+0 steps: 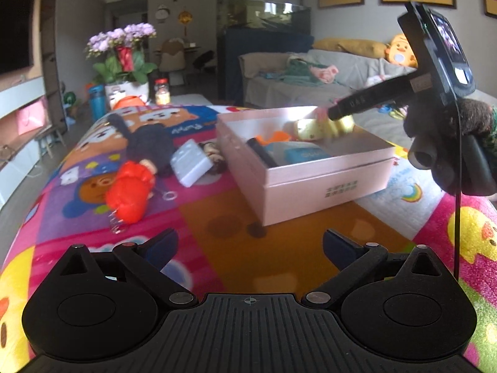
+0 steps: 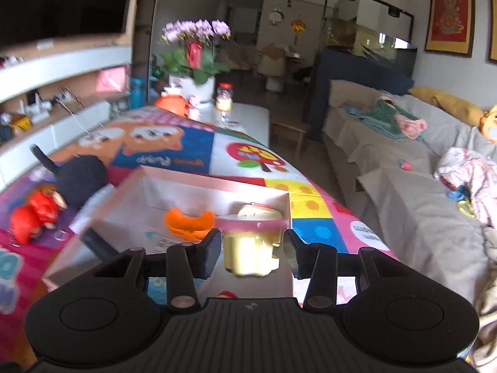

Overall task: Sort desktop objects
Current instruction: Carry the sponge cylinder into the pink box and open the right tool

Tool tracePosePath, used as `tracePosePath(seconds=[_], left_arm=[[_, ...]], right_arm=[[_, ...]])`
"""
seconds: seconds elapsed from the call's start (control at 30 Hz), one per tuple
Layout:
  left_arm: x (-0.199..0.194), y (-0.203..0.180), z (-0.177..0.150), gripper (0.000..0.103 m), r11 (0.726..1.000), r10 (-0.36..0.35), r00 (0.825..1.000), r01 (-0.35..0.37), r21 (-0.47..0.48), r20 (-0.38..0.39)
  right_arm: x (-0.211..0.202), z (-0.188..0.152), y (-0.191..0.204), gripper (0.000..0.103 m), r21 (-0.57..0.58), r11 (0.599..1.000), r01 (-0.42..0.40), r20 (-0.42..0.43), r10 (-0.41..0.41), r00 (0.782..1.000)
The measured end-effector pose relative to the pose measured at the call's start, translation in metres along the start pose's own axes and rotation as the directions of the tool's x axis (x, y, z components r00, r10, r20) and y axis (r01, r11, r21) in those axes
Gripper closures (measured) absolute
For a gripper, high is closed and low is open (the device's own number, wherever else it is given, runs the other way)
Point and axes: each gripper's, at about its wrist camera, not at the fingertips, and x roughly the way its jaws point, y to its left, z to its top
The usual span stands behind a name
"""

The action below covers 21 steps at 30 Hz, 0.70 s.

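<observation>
Glossy, bright patchwork mat (image 1: 217, 217) with cartoon prints covers the tabletop. On it sits a pale pink cardboard box (image 1: 326, 186), rectangular, lid off, smooth matte walls. Inside the box: a curved orange plastic piece (image 2: 189, 222), a black stick-shaped item (image 1: 262, 154), a blue-and-white flat pack (image 1: 306, 154).

Right claw (image 2: 253, 251) hangs over the box with a pale yellow, pink-rimmed cup-shaped toy (image 2: 248, 248) between its fingers; the image is blurred, pads sit close at both sides of the toy, so contact cannot be told for sure. In the left wrist view the same toy (image 1: 323, 127) shows over the far box corner under the black right tool.

Left claw (image 1: 250, 244) is spread wide with nothing between its jaws, above an orange patch of mat, just short of the box.

Left of the box, loose on the mat: a red rounded plastic figure (image 1: 130, 191) with a metal spring, a dark fuzzy knitted lump (image 1: 149, 146), a white ribbed rectangular block (image 1: 191, 163), a small brown-haired doll head (image 1: 214, 152).
</observation>
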Motion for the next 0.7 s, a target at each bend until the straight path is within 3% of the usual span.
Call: tracePosePath(seconds=[0.17,0.3,0.4,0.53,0.7], left_arm=[[0.004,0.024,-0.009,0.000,0.997,0.021,1.000,-0.022,-0.073,-0.015],[0.005,0.031,-0.013,0.000,0.994,0.008,1.000,-0.010,-0.112,-0.017],[0.001,0.033,-0.016,0.000,0.994,-0.005,1.000,0.004,-0.113,-0.010],[-0.003,0.038,-0.017,0.000,0.992,-0.001,1.000,0.001,-0.123,0.001],[-0.003,0.047,-0.019,0.000,0.989,0.017,1.000,-0.016,-0.146,0.000]], right_arm=[[-0.016,-0.003,0.034,0.058,-0.128,0.986,-0.110,0.006,0.111,0.994],[-0.016,-0.003,0.072,0.058,-0.234,0.942,-0.240,-0.070,0.229,0.971],[-0.005,0.000,0.091,0.058,-0.266,0.918,-0.294,-0.131,0.268,0.954],[0.020,0.010,0.097,0.059,-0.247,0.946,-0.211,-0.116,0.187,0.975],[0.044,0.022,0.071,0.059,-0.135,0.985,-0.105,-0.119,0.089,0.989]])
